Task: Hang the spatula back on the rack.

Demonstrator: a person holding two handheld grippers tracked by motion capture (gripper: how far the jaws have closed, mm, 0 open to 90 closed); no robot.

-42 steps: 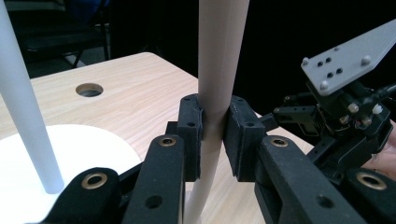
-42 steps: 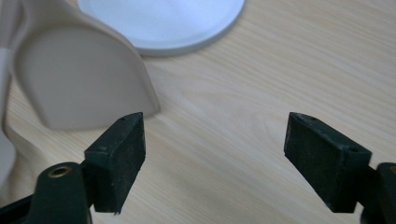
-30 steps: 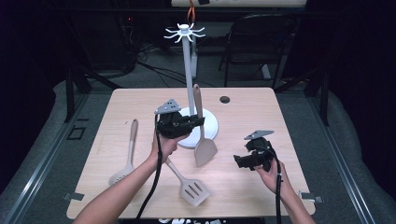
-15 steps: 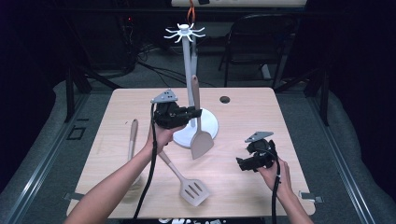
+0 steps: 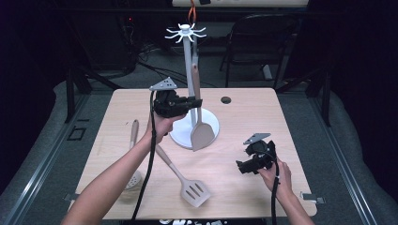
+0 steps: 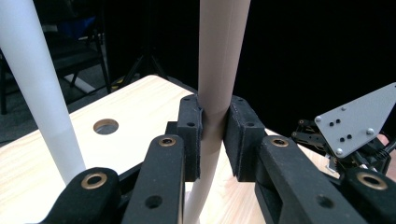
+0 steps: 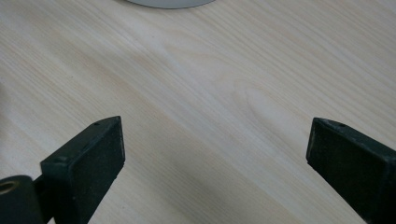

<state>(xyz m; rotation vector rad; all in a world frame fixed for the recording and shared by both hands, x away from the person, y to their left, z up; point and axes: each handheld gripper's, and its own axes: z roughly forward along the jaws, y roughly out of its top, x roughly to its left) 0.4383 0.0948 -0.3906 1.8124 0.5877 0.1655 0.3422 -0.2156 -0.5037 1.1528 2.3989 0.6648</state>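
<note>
A beige spatula [image 5: 202, 133] hangs upright beside the white rack pole [image 5: 188, 70], its blade over the rack's round base [image 5: 212, 123]. My left gripper [image 5: 196, 101] is shut on its handle [image 6: 218, 79], held above the table. The rack's hook crown [image 5: 186, 32] is at the top of the pole. A slotted spatula [image 5: 184, 180] lies on the table in front of the rack, and a wooden-handled spoon [image 5: 133, 140] lies left of it, partly under my left forearm. My right gripper [image 5: 240, 167] rests low at the right of the table, open, with bare wood [image 7: 210, 107] between its jaws.
The light wood table [image 5: 263, 117] has a round hole [image 5: 226, 100] near its far edge. A black chair [image 5: 256, 42] and dark cables stand beyond the table. The right gripper's grey plate [image 6: 357, 119] appears past the left jaws.
My left gripper has lifted the beige spatula higher and nearer the pole, so it now hangs more upright. The right gripper has drifted slightly toward the table's near right.
</note>
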